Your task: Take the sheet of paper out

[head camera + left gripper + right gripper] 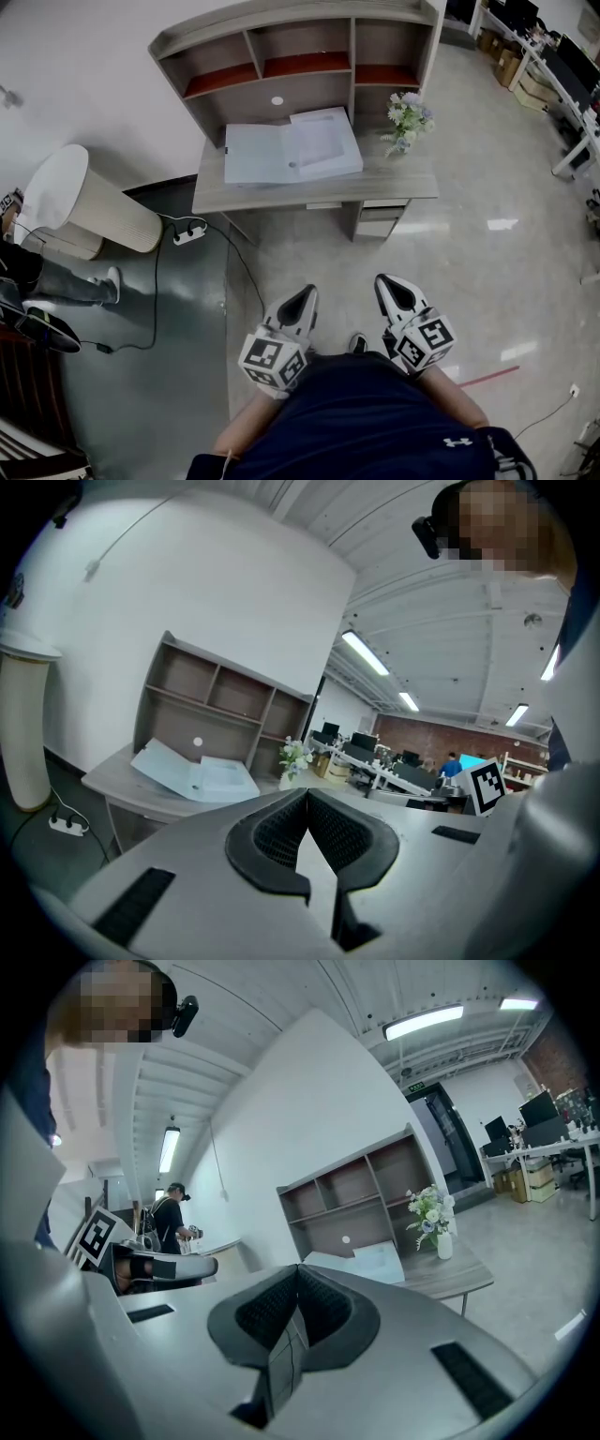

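A glossy grey floor (469,253) mirrors the ceiling lights. Against the white wall stands a grey wood-grain table (403,176) topped by an open hutch (281,23) whose shelves are lined in reddish brown. On the table lies an open folder (255,155), its left half pale blue and smooth. The sheet of paper (325,141) rests flat and white on the right half. Just beside it is a small bunch of pale flowers (409,117).

My left tool (305,292) and right tool (386,281) are held close to my body, well apart from the table. They are grey wedges, each carrying a cube of square markers. In both tool views the black ribbed pads meet at the tips with nothing between them.

Only the head view shows the beige cylinder (103,211) on the floor and the white power strip (187,232) with its black cable. The left gripper view alone takes in rows of office desks, monitors and a brick wall. The right gripper view alone shows a person standing off to the left.
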A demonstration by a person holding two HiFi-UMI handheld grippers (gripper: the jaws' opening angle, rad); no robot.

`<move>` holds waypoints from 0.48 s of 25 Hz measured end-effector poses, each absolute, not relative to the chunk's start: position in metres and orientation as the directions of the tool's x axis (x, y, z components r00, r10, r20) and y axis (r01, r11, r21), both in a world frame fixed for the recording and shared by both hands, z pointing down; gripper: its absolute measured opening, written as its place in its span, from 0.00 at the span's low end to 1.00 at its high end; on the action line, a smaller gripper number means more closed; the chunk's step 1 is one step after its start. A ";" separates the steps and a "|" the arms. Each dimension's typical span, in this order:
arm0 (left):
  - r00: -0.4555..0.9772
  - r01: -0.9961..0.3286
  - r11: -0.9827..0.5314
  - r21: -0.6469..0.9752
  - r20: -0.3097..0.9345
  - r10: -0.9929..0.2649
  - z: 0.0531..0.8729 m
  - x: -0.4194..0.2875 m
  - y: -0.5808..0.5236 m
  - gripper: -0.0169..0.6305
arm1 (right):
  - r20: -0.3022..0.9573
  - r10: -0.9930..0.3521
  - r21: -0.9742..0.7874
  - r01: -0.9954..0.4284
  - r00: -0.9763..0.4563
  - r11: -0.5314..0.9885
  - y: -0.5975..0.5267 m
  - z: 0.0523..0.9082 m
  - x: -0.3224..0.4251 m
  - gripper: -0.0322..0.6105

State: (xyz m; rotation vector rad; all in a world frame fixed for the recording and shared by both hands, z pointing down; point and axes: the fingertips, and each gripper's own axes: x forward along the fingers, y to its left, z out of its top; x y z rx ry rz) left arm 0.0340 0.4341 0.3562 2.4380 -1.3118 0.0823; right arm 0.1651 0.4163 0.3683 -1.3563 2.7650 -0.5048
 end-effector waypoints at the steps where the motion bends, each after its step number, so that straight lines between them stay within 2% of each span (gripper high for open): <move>1: 0.562 -0.818 -0.496 0.291 0.224 -0.796 0.356 0.041 0.435 0.05 | 0.122 -0.770 -0.300 -0.763 -0.626 0.572 0.416 0.369 0.172 0.06; 7: 0.549 -0.827 -0.479 0.294 0.242 -0.800 0.360 0.072 0.438 0.05 | 0.133 -0.743 -0.316 -0.739 -0.656 0.595 0.412 0.374 0.194 0.06; 12: 0.521 -0.842 -0.432 0.323 0.278 -0.807 0.372 0.069 0.431 0.05 | 0.163 -0.718 -0.344 -0.720 -0.677 0.602 0.404 0.387 0.194 0.06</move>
